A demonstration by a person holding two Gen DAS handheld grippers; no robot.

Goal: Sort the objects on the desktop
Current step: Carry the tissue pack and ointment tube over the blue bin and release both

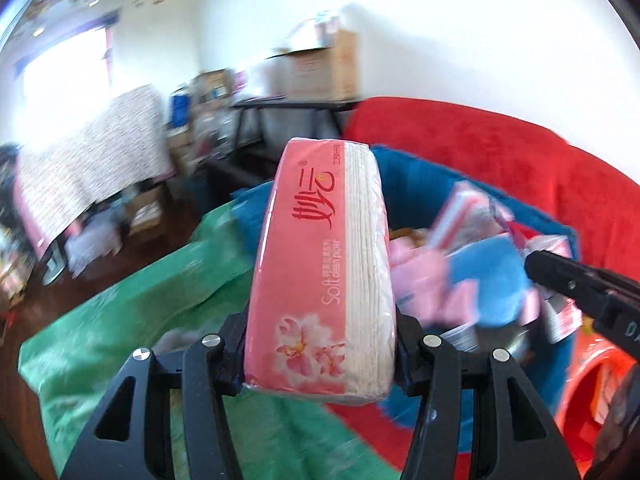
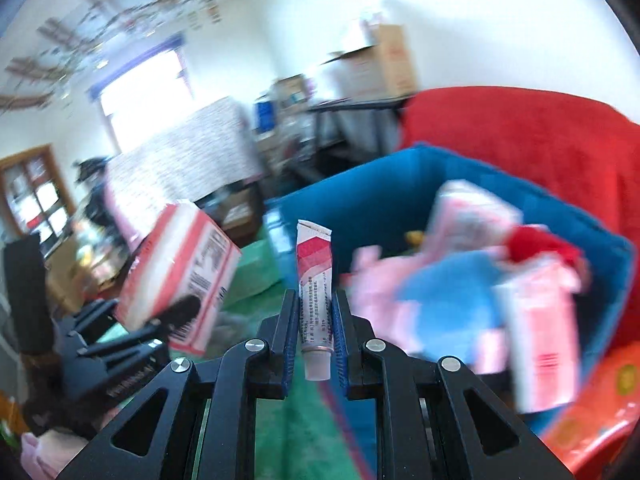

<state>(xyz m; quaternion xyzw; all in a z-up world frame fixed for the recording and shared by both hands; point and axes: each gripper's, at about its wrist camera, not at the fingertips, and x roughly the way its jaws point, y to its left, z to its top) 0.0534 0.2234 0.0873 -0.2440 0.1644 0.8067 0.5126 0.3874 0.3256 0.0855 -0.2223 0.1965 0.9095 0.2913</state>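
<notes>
Pinching a small ointment tube [image 2: 315,300] between its blue-padded jaws, the right gripper [image 2: 315,332] is held just short of the blue bin [image 2: 384,184], which lies ahead and to the right of it. The tube is carried upright, its long axis running along the fingers: the capped end sits low between the pads, and the crimped flat end stands up above the fingertips. It is white with red and pink bands and fine print. The near wall of the bin is seen just beyond the tube, so a short move forward and rightward is judged to be all that a drop into it would need.

The left gripper [image 1: 320,344] is clamped on a pink tissue pack [image 1: 320,264], gripped across its short width near the lower end, the long axis again pointing away along the fingers. The pack is pink with a flower print and red lettering, and the white paper edges show through its clear side. The bin [image 1: 420,176] lies past it and to the right; the right gripper is judged the nearer to the opening.

Inside the bin, pink and blue packets are heaped, blurred by motion. A green cloth [image 1: 132,320] covers the surface below, and red fabric [image 1: 500,152] rises behind the bin.
</notes>
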